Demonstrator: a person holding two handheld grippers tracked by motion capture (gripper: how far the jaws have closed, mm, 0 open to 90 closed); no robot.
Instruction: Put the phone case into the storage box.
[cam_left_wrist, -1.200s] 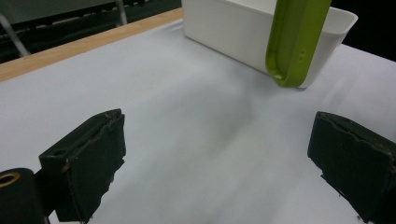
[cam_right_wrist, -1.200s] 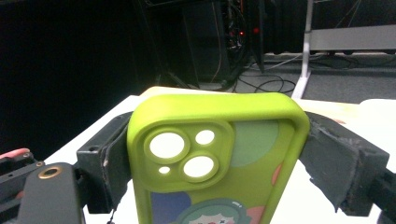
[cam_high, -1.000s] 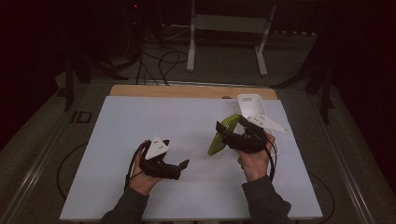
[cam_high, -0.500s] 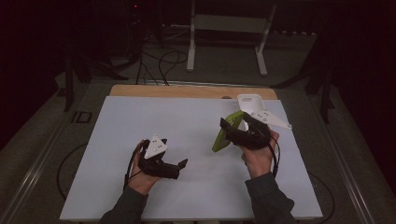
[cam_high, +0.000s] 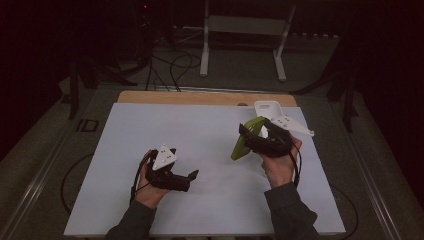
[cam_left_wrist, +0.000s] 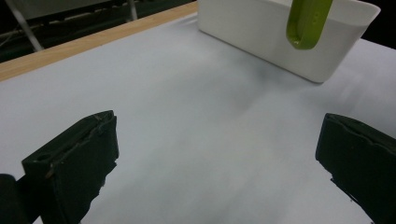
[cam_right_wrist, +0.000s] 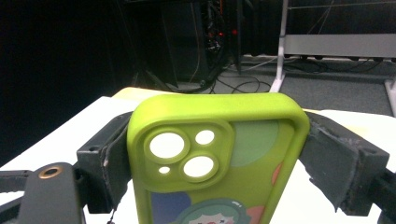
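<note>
Currently the right gripper (cam_high: 250, 136) clamps both jaws on the green phone case (cam_right_wrist: 219, 158), held above the table beside the white bin (cam_left_wrist: 280, 32), while the left gripper (cam_left_wrist: 219, 163) rests wide open and empty.

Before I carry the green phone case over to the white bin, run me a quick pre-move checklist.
1. Right claw shut on the phone case, a jaw on each long side: ok.
2. Case clear of the table, held up: ok.
3. White bin upright: ok.
4. Bin has room inside: cannot tell.
5. Left claw open, holding nothing, well apart from the right: ok.
</note>
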